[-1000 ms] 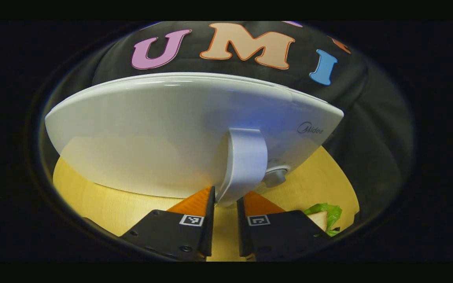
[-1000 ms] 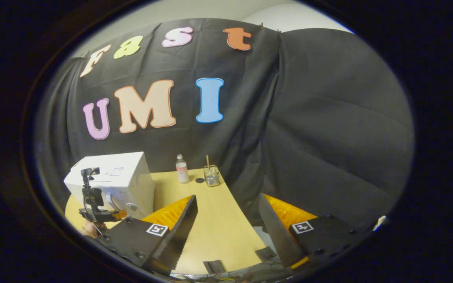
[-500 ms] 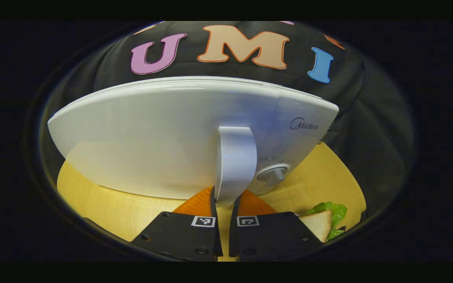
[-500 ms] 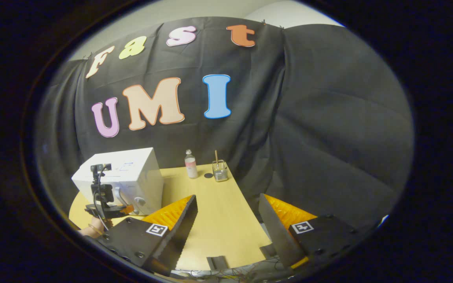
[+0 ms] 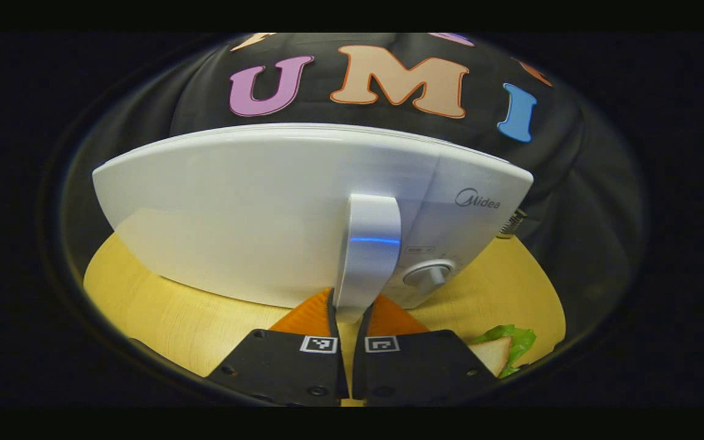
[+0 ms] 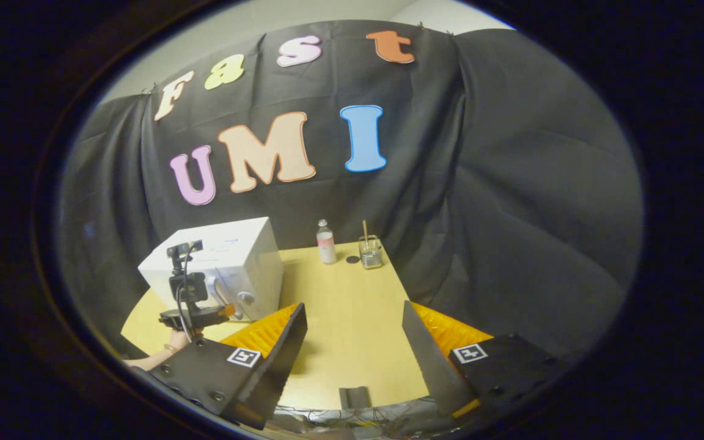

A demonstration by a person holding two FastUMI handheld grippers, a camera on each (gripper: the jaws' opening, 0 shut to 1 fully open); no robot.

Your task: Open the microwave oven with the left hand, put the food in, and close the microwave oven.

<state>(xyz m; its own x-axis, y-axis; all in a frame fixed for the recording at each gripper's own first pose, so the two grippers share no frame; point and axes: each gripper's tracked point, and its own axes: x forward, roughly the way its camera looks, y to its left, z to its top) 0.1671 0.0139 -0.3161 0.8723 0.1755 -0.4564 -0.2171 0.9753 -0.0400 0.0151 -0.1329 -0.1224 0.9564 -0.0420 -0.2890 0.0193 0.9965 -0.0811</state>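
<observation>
Microwave oven [image 5: 254,208]: white, door shut, standing on the left part of the table [image 5: 162,311]; in the right claw's view it sits at the table's far left [image 6: 230,263], against the black cloth wall.

Door handle [image 5: 369,250]: pale vertical bar on the door's right side, just left of the control panel; a round knob [image 5: 428,275] sits beside it on the panel.

Left claw [image 5: 347,315]: fingers drawn nearly together, pressing on the lower end of the door handle from both sides. Seen from the right claw's view as a dark rig [image 6: 196,305] at the microwave oven's front, with a small camera on a stalk above it and a hand [image 6: 175,339] holding it from below.

Food [image 5: 502,349]: a sandwich, toast slice with green lettuce, lying on the table to the right of the left claw, near the table's front edge; partly hidden behind the claw body.

Right claw [image 6: 352,327]: fingers spread wide, nothing between them, held above the table's near edge, well apart from the microwave oven.

Table, far edge: a small bottle [image 6: 326,242] with a pale label, a dark round item [image 6: 352,259] too small to tell, and a clear glass [image 6: 370,252] with a stick standing in it, set in a row.
</observation>
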